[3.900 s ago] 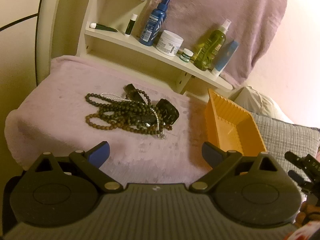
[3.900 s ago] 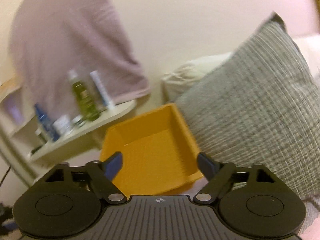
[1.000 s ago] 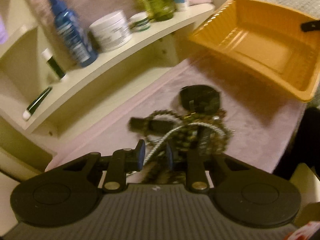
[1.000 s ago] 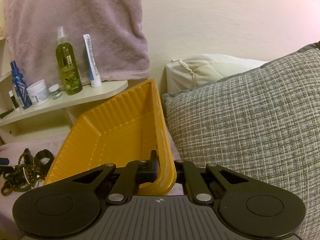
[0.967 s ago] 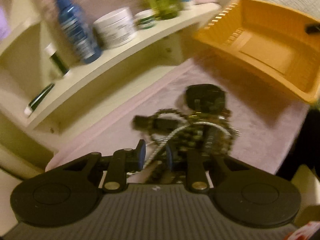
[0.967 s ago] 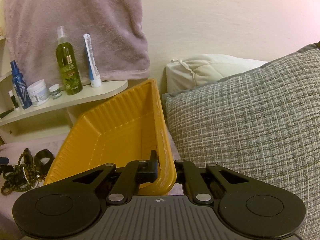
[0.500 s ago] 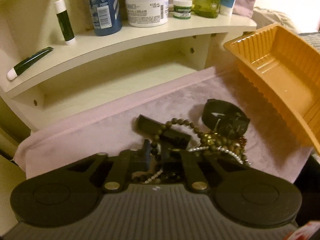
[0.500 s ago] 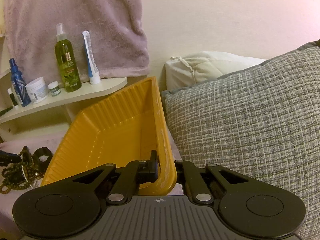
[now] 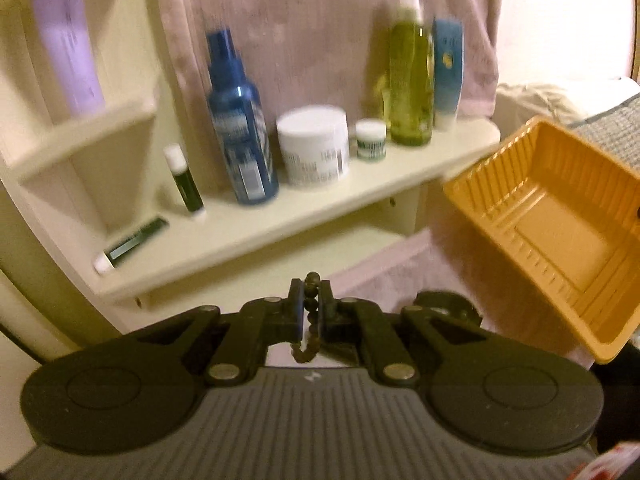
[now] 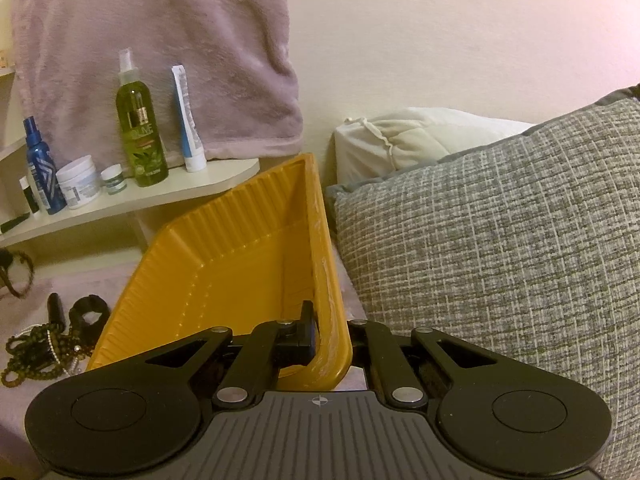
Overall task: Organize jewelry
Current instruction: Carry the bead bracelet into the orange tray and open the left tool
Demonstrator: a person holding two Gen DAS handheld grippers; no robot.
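The left tool (image 9: 311, 312) is clamped on a brown bead strand (image 9: 310, 330), which loops below the pads, apparently so it can be carried clear of the pile. The right tool (image 10: 330, 340) is clamped on the near rim of the orange tray (image 10: 224, 280), tilting it toward the beads, likely to receive them. The remaining jewelry pile (image 10: 44, 348) lies on the pink cloth just beside the tray's left edge.

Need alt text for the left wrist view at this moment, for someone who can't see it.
The left gripper is shut on a strand of brown beads, held up in front of a cream shelf of toiletry bottles and jars. To the right, a tilted, empty orange tray sits over a mauve cloth. The picture is slightly blurred.
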